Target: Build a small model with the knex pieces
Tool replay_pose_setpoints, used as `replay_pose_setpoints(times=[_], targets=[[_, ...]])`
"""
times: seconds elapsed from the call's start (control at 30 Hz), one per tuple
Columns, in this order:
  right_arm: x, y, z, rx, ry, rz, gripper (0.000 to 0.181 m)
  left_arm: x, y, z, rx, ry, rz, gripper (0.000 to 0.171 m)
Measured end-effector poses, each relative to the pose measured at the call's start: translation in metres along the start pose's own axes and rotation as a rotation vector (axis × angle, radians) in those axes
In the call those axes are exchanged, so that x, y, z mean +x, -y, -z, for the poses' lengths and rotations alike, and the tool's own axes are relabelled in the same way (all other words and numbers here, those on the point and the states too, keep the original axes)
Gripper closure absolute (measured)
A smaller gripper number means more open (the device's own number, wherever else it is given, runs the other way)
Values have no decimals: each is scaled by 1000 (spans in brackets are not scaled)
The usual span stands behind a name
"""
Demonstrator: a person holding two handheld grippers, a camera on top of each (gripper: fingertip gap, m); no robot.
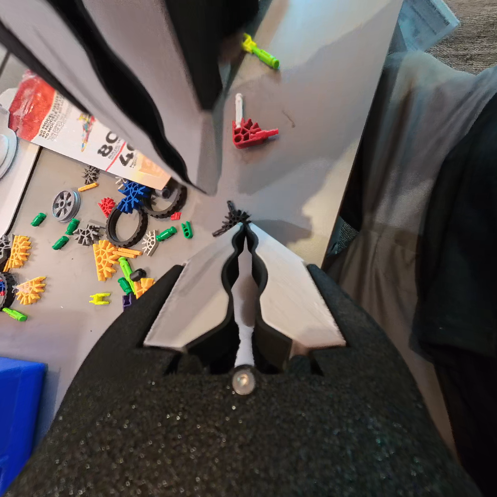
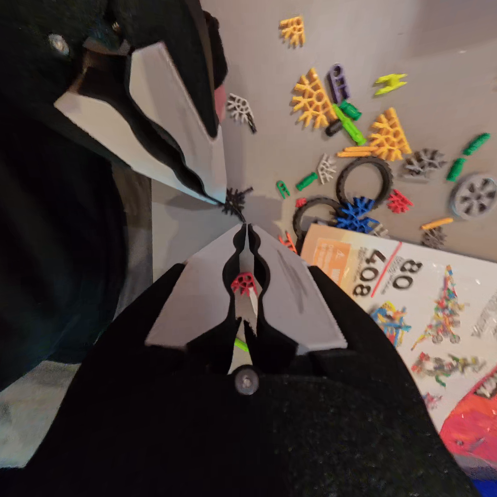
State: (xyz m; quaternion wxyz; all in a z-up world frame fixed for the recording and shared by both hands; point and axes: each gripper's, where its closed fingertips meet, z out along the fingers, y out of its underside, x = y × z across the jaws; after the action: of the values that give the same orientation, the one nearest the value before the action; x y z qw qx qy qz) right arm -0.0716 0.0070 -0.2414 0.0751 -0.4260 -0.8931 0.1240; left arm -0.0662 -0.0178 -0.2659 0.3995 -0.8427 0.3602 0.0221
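Left wrist view: the left gripper [image 1: 244, 224] is seen with its pale, wavy-edged jaws pressed together at the tips, where a black snowflake-shaped plastic connector [image 1: 233, 219] is pinched just above the smooth grey counter [image 1: 309, 113]. In the right wrist view the same black connector [image 2: 234, 200] is met from the other side by the right gripper [image 2: 246, 224], whose jaws are likewise drawn together at the tips; whether the piece is truly clamped by them cannot be told, though contact at its lower edge is apparent. Both tools are built of matt black, grainy bodies with light flat-faced fingers. Well apart from the grip, a red wedge-shaped connector with a white rod [image 1: 248, 129] lies on the counter, and a lime-green rod with a yellow clip [image 1: 259, 51] rests farther off. A scatter of toothed orange fans [image 2: 313, 100], a blue snowflake piece [image 2: 355, 212], ribbed black rubber tyres [image 2: 364, 178], a grey spoked wheel hub [image 2: 474, 196] and short green rods is spread beside a glossy printed booklet [image 2: 403, 295]. A blue box corner [image 1: 18, 398] is visible at the counter's edge.
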Motion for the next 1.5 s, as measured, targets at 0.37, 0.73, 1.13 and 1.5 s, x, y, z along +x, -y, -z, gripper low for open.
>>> replay_pose_setpoints(times=[0.37,0.73,1.13,1.5], targets=[[-20,-56,38,202,-145,-162,181,-14,5,9,20,-49,45,156],[-47,-60,25,349,-147,-212,181,-7,1,-6,-58,-137,17,157],[-43,-71,32,434,-189,-239,181,-6,4,-8,-46,-100,49,163],[-39,-77,33,478,-214,-267,181,-8,4,-6,-40,-80,35,168]])
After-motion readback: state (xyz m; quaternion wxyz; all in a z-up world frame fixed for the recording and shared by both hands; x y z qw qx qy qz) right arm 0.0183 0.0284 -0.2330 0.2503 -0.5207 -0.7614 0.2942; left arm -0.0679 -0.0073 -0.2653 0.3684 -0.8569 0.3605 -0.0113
